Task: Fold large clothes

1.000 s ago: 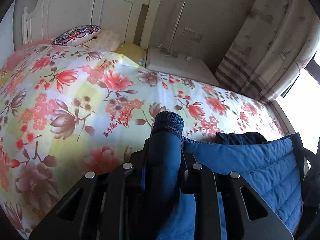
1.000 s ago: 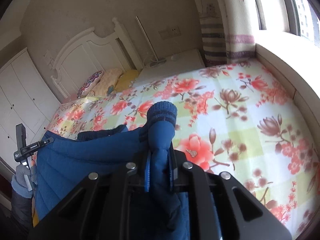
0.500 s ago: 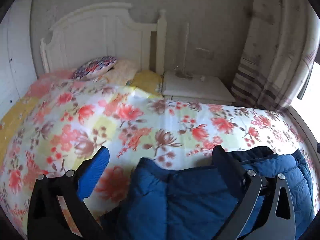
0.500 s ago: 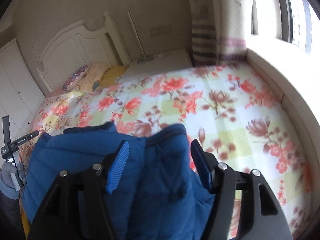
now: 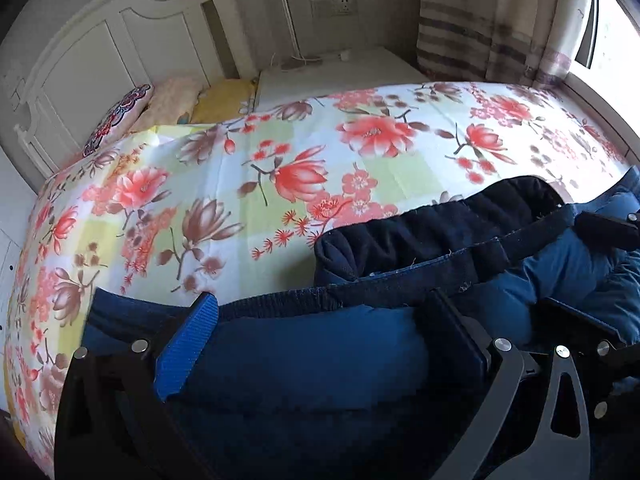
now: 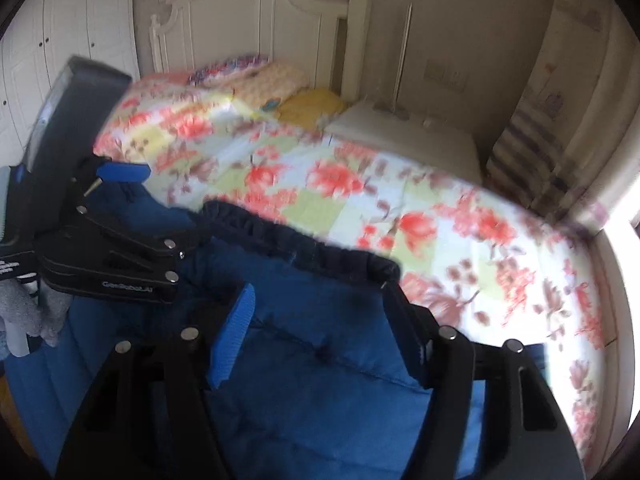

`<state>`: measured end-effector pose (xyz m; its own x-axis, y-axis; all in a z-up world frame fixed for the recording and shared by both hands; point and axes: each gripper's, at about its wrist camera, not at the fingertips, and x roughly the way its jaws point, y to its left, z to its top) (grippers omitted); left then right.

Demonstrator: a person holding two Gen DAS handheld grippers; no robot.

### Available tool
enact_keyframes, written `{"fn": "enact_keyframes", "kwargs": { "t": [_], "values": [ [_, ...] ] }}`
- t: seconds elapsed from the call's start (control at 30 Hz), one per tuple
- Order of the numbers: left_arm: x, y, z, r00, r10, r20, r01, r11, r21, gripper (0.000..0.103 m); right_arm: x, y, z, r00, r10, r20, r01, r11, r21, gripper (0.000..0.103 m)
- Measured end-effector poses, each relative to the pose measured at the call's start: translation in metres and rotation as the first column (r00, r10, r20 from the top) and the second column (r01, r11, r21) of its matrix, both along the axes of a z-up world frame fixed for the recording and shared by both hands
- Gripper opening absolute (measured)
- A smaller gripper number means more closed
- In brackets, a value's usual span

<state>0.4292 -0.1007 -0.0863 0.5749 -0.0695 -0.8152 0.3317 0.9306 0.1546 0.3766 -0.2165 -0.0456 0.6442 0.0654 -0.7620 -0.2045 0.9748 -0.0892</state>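
I am looking across the wide bed covered by a floral quilt in red, pink and pale green (image 5: pixel 280 152), which fills most of both wrist views. At its far end stands the white panelled wooden headboard (image 5: pixel 100 52), and beside that a low white bedside cabinet (image 5: pixel 340 72) with a striped beige curtain (image 5: pixel 480 20) hanging to its right.

The big blue quilted puffer jacket (image 5: pixel 320 368) lies on the near part of the bed, spread flat under both of my grippers. Its dark navy ribbed collar (image 5: pixel 440 232) runs along the jacket's far edge, lying on the floral quilt.

My left gripper (image 5: pixel 332 328) is released: the two fingers stand wide apart, the blue-padded one on the left and the black one on the right, with jacket fabric lying between them but nothing pinched. My right gripper (image 6: pixel 320 320) is likewise spread wide over the blue padding, just short of the collar, grasping nothing. In the right wrist view, which is blurred, the left gripper's black body shows at the left edge over the jacket.

Against the headboard sit a patterned red-and-blue pillow (image 5: pixel 120 116), a pale peach pillow (image 5: pixel 168 100) and a yellow cushion (image 5: pixel 224 98), side by side.
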Motion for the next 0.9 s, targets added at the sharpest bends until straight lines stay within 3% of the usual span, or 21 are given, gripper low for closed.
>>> {"fn": "enact_keyframes", "kwargs": {
  "t": [0.03,0.13,0.4,0.57,0.67,0.77,0.8,0.9],
  "values": [
    [0.002,-0.001,-0.004,1.000,0.001,-0.008,-0.001,1.000,-0.001,0.099,0.007,0.001,-0.016,0.999,-0.004,-0.036,0.004,1.000,-0.007,0.066],
    [0.004,0.003,-0.006,1.000,0.009,-0.014,-0.010,0.999,-0.032,0.099,0.011,0.006,-0.031,1.000,-0.008,-0.031,0.006,0.999,-0.054,0.069],
    [0.006,0.006,-0.008,1.000,0.018,-0.018,-0.019,0.998,-0.060,0.099,0.013,0.003,-0.038,1.000,-0.009,-0.005,0.009,0.999,-0.046,0.071],
    [0.002,0.019,0.010,1.000,0.016,-0.011,-0.017,0.995,-0.097,0.099,0.009,0.010,-0.036,1.000,-0.013,0.012,0.014,0.994,-0.111,0.070],
    [-0.015,0.043,0.036,0.992,0.043,0.120,-0.045,0.999,0.012,0.099,0.002,0.004,-0.025,0.998,-0.045,0.050,0.054,0.980,-0.190,0.070],
    [-0.007,0.075,0.025,0.991,0.088,0.103,-0.097,0.992,0.079,0.099,-0.013,-0.030,-0.010,0.988,-0.129,0.088,0.145,0.968,-0.205,0.070],
    [-0.002,0.086,0.017,0.990,0.112,0.081,-0.117,0.991,0.071,0.099,-0.017,-0.050,-0.008,0.983,-0.171,0.072,0.181,0.969,-0.169,0.071],
    [0.017,0.124,-0.004,0.982,0.171,-0.075,-0.180,0.975,-0.133,0.099,-0.025,-0.104,-0.015,0.958,-0.286,0.028,0.287,0.956,-0.064,0.074]
  ]
}}
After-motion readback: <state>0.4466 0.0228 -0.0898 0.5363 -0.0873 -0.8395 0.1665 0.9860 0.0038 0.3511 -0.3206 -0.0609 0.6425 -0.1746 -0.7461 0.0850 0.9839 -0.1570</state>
